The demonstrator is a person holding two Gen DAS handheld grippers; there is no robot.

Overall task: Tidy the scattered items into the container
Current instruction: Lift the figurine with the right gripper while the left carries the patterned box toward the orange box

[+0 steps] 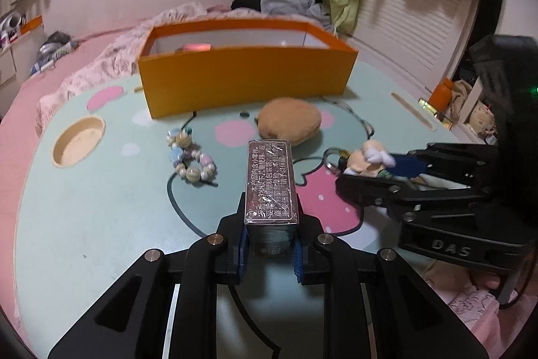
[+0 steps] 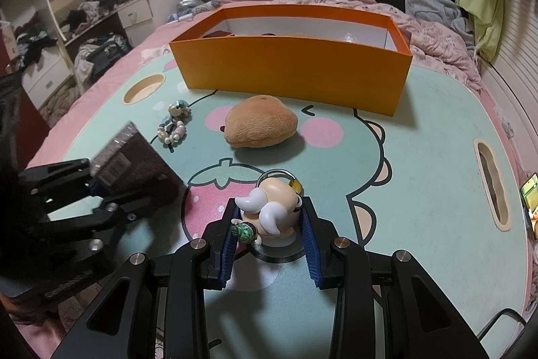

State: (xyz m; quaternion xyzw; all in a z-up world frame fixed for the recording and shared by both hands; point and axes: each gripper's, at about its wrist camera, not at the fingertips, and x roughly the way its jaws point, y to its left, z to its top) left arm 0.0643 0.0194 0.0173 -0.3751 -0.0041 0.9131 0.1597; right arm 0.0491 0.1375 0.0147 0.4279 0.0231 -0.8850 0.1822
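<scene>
Beyond both grippers, we see the orange box (image 2: pixel 296 73) partly filled; left gripper (image 1: pixel 270 244) pinches a wrapped pack (image 1: pixel 271 187), right gripper (image 2: pixel 269 234) a figurine keychain (image 2: pixel 272 207), bracelet (image 2: pixel 173 127) and plush (image 2: pixel 260 125) remain.

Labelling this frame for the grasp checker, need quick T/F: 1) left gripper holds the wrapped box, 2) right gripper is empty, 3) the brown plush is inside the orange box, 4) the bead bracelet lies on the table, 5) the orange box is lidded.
1) The left gripper is closed on the wrapped box. True.
2) The right gripper is empty. False: its pads clamp the figurine keychain.
3) The brown plush is inside the orange box. False: it lies on the table in front of it.
4) The bead bracelet lies on the table. True.
5) The orange box is lidded. False: its top is open.
</scene>
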